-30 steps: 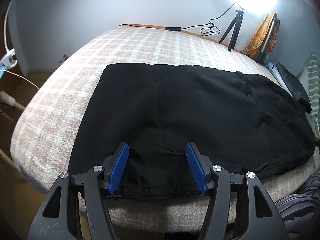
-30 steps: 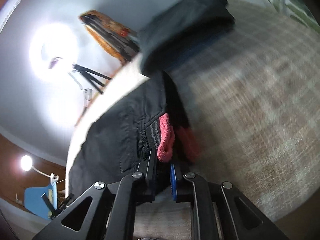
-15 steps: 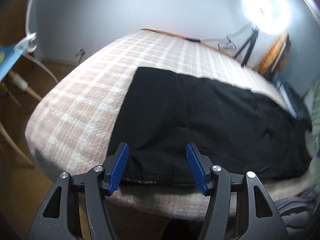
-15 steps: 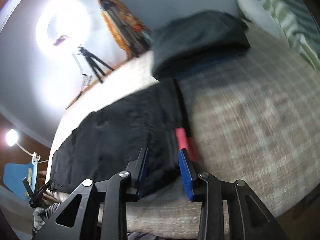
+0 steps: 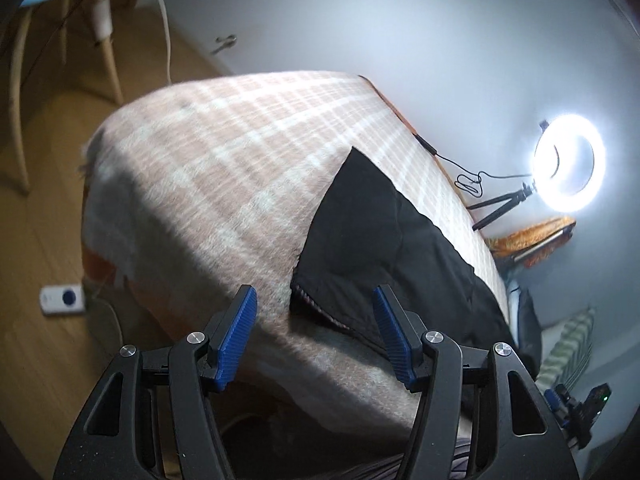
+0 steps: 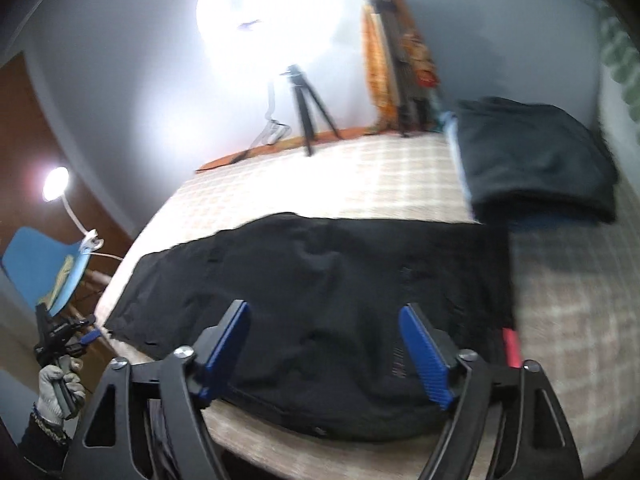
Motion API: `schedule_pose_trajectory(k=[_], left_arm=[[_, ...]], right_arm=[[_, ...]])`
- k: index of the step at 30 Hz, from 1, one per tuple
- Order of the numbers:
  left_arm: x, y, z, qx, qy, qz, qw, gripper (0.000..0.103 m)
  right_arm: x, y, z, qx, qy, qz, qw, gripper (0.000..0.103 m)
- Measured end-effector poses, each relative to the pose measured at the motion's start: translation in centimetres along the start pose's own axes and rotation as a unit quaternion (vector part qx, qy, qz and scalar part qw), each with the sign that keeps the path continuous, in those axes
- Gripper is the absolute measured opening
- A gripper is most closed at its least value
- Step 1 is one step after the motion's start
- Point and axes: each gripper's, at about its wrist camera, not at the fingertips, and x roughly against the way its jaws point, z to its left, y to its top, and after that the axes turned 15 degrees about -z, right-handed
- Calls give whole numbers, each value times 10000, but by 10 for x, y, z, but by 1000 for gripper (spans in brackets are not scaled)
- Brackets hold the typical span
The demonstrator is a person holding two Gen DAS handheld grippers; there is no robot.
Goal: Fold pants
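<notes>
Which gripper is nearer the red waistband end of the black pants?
Right. The right gripper hangs open over the pants, the red waistband edge beside its right finger. The left gripper is open at the opposite hem corner.

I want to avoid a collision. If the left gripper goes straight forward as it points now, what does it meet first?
Probably the corner hem of the black fabric pants, lying on the pink checked blanket. The open left gripper points at that corner, though depth is unclear.
</notes>
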Motion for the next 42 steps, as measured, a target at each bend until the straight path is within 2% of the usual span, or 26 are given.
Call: schedule_pose_trajectory(k=[9, 13, 20, 23, 26, 28, 31, 32, 33, 37, 42], left_arm=[[-11, -19, -15, 151, 60, 355, 9992, 60], [-15, -19, -20, 91, 170, 293, 9994, 60], [-23, -19, -25, 190, 149, 109, 9997, 60], [-25, -24, -28, 330, 21, -25, 9994, 60], [-31, -27, -39, 79, 61, -125, 9999, 58], [-34, -23, -39, 80, 88, -250, 9996, 57], [-43, -14, -34, 234, 290, -346, 9987, 33], [-45, -12, -33, 207, 338, -362, 9986, 19], [-47, -11, -33, 156, 376, -386, 9984, 11], [-48, -12, -35, -87, 361, -471, 9982, 10], [-43, -16, -58, -815, 293, -599, 9944, 8]], right_arm=[[-13, 6, 42, 460, 288, -26, 9985, 82], [-12, 7, 52, 584, 405, -21, 9975, 82], [-17, 8, 60, 564, 515, -29, 9971, 82], [-22, 7, 63, 548, 554, 10, 9970, 82], [-27, 6, 68, 585, 577, 63, 9966, 82], [-30, 5, 72, 639, 595, 101, 9961, 82], [-34, 4, 77, 712, 620, 142, 9954, 82], [-36, 4, 79, 726, 634, 164, 9952, 82], [-37, 4, 79, 728, 648, 181, 9951, 82], [-48, 1, 81, 667, 694, 356, 9947, 84], [-70, -6, 90, 751, 768, 719, 9916, 84]])
